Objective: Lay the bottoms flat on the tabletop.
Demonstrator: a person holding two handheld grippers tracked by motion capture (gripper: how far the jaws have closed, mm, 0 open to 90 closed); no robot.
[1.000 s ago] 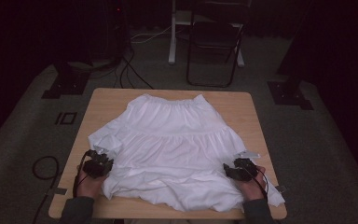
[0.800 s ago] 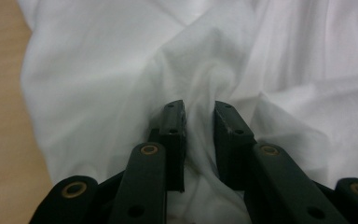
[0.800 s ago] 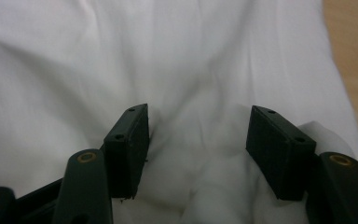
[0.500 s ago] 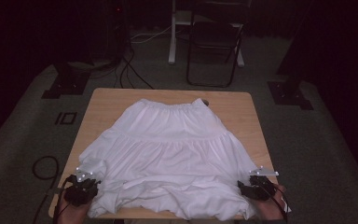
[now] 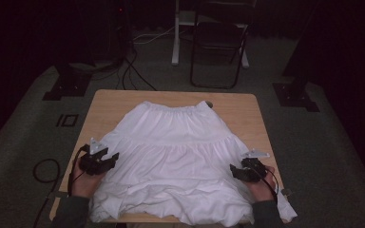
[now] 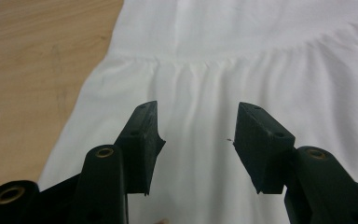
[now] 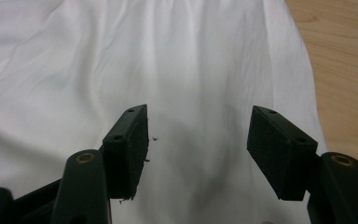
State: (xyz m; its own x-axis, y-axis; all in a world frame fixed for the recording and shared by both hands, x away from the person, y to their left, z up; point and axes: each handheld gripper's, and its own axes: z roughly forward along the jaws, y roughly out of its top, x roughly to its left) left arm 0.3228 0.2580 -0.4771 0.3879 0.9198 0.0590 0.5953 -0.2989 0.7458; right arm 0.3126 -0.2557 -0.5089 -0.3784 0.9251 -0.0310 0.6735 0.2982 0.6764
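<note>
Chair [image 5: 217, 45] beyond table [image 5: 247, 111]; skirt [image 5: 171, 161] unobstructed.

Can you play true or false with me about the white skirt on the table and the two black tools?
1. The skirt is white. True.
2. The left tool is pinching the cloth. False: its jaws have just been opening, with nothing between them.
3. The skirt's waistband lies at the far end of the table. True.
4. The right tool is shut tight. False: its jaws stand apart above the cloth.
5. A chair stands on the floor beyond the table. True.
</note>
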